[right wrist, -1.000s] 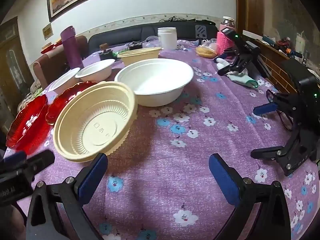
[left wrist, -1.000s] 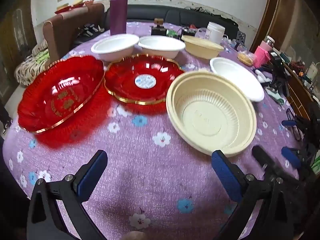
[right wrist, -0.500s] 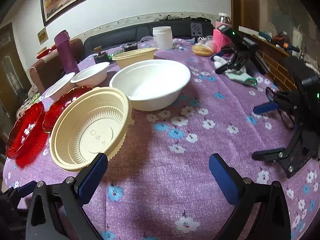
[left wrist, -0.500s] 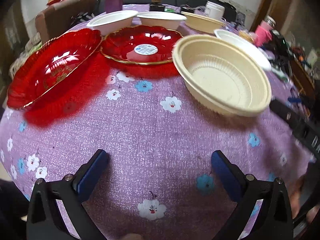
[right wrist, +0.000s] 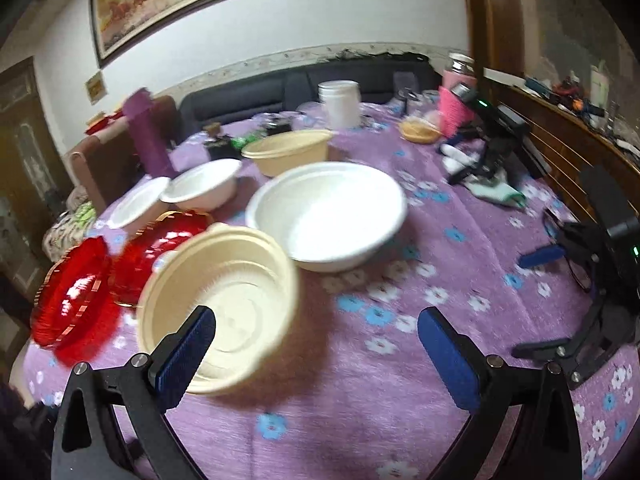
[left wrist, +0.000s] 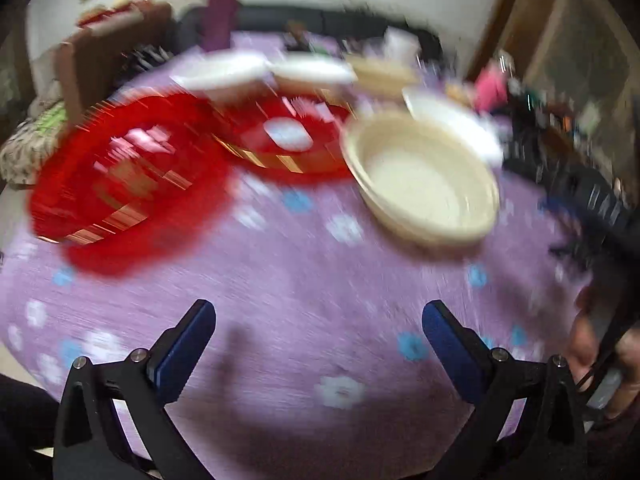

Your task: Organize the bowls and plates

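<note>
Right wrist view: your right gripper is spread wide, empty.
Cream bowl at ten o'clock; left gripper also released.

Motion-blurred view: the left gripper is hovering wide-jawed over the purple floral tablecloth, with two red plates lying at left and centre and a cream bowl sitting at right.
</note>
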